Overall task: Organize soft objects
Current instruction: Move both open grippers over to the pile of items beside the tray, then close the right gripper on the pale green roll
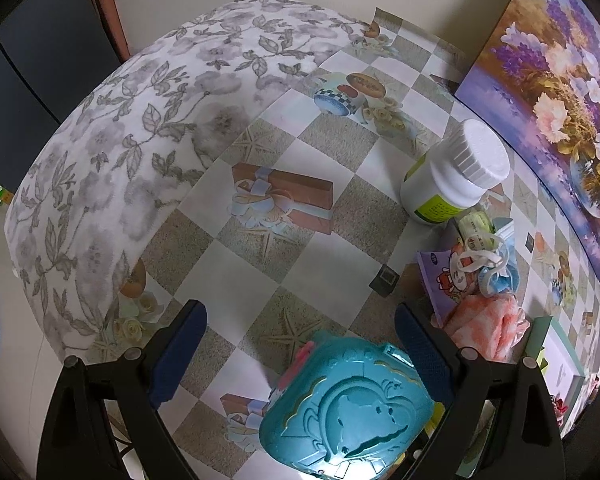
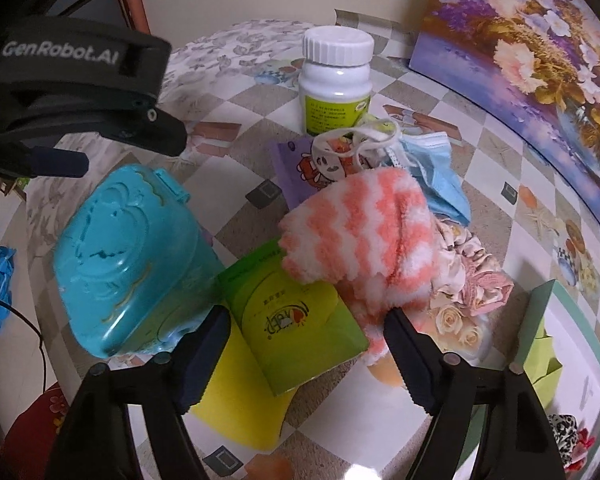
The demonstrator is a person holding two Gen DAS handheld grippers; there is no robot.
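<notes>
A fuzzy pink-and-white striped cloth (image 2: 360, 232) lies rumpled at mid table, over a green carton (image 2: 300, 320). My right gripper (image 2: 304, 316) is open and straddles the carton; its right fingertip (image 2: 396, 320) touches the cloth's lower edge. A blue face mask (image 2: 436, 168) and a frilly floral fabric piece (image 2: 472, 276) lie beside the cloth. My left gripper (image 1: 300, 316) stands open over a teal plastic case (image 1: 348, 408), whose right side sits close to the right pad. The striped cloth (image 1: 484, 320) shows just right of it.
A white bottle (image 2: 336, 80) stands at the back, with a purple cartoon packet (image 2: 300, 164) in front. A yellow sponge (image 2: 240, 412) lies under the carton. A flower painting (image 2: 540, 40) leans at the right, and a floral sheet (image 1: 112, 152) covers the table's left side.
</notes>
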